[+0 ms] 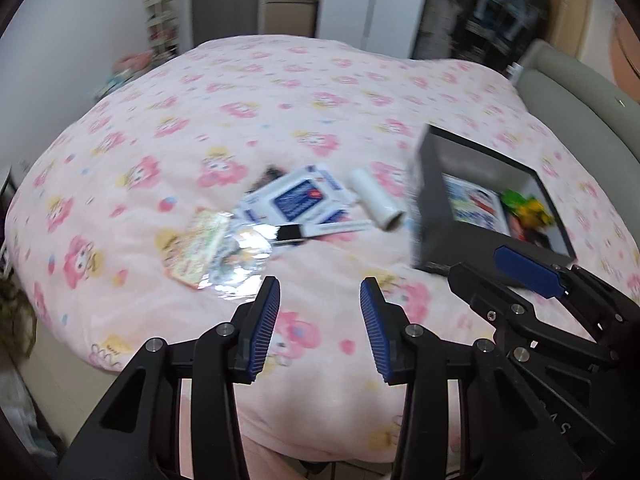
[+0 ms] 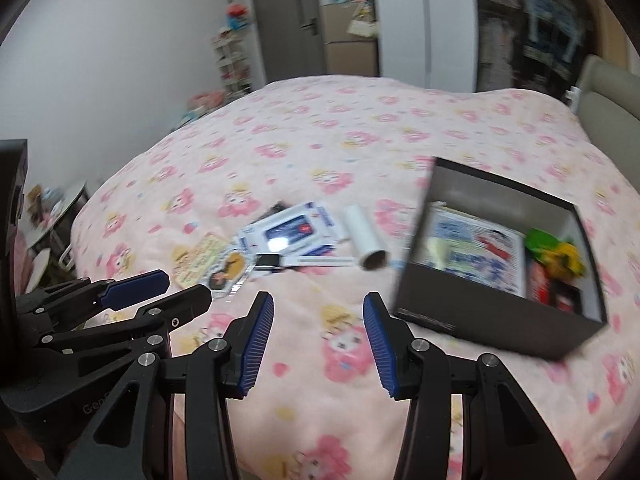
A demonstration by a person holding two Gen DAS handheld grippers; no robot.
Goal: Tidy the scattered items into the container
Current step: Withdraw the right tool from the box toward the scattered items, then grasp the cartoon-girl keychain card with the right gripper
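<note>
A dark open box [image 1: 436,216] [image 2: 496,316] sits on the pink bed at the right, holding a printed packet, green and yellow toys and red items. Scattered left of it lie a white roll [image 1: 376,198] [image 2: 365,236], a blue-and-white wipes pack [image 1: 298,198] [image 2: 288,232], a white pen with a black cap [image 1: 320,232] [image 2: 304,261], a shiny sleeve [image 1: 240,256] and a colourful card [image 1: 196,246] [image 2: 198,258]. My left gripper [image 1: 320,320] is open and empty, short of the items. My right gripper [image 2: 318,332] is open and empty beside the box.
The flowered pink blanket [image 1: 280,112] covers the whole bed. A grey headboard [image 1: 576,104] runs along the right. A door [image 2: 288,20], shelves with toys [image 2: 234,60] and a wardrobe stand beyond the bed. A small table [image 2: 52,224] stands at the left.
</note>
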